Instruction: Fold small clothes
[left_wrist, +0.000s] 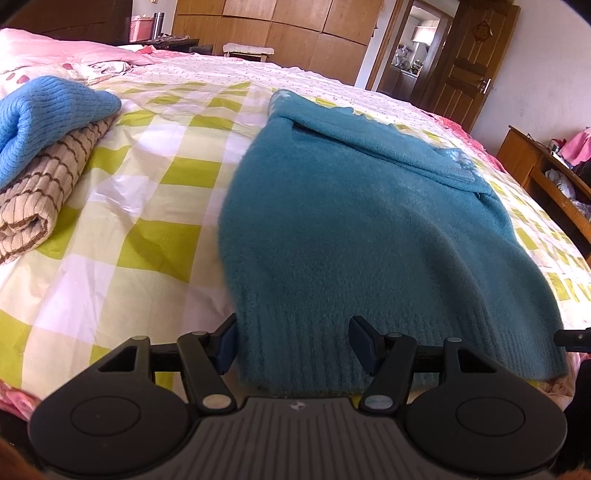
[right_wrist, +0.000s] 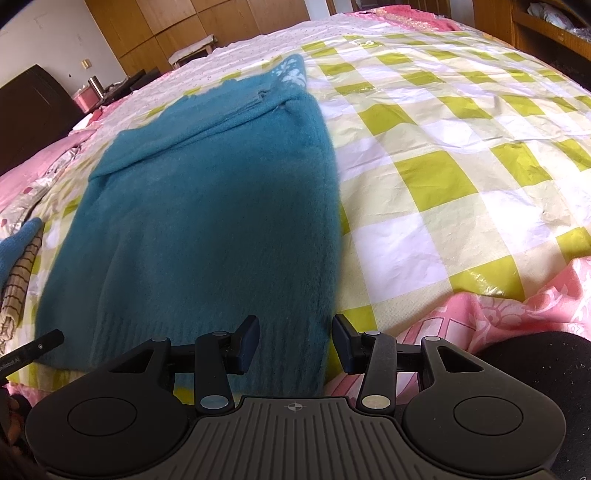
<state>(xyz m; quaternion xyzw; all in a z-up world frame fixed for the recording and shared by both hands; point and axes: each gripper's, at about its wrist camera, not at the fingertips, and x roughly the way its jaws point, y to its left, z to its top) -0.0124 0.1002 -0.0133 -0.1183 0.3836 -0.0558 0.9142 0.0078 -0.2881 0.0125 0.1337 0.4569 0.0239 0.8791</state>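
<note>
A teal fuzzy sweater (left_wrist: 369, 229) (right_wrist: 207, 206) lies flat on the bed, ribbed hem towards me and a sleeve folded across its far part. My left gripper (left_wrist: 295, 343) hovers at the hem's left corner. Its jaws stand apart, and the cloth lies loose between them with the left finger just outside the sweater's edge. At the hem's right corner my right gripper (right_wrist: 295, 345) is open too, with the hem lying between its blue pads (right_wrist: 249, 343) and neither pad pressing. Each view shows a black tip of the other gripper at its edge.
A folded stack sits at the left, a blue knit (left_wrist: 48, 118) over a beige striped garment (left_wrist: 44, 188). The bed carries a green-and-white chequered cover (right_wrist: 443, 166) with pink bedding (right_wrist: 509, 306) at the near edge. A wooden wardrobe, a door and a side shelf (left_wrist: 546, 173) lie beyond.
</note>
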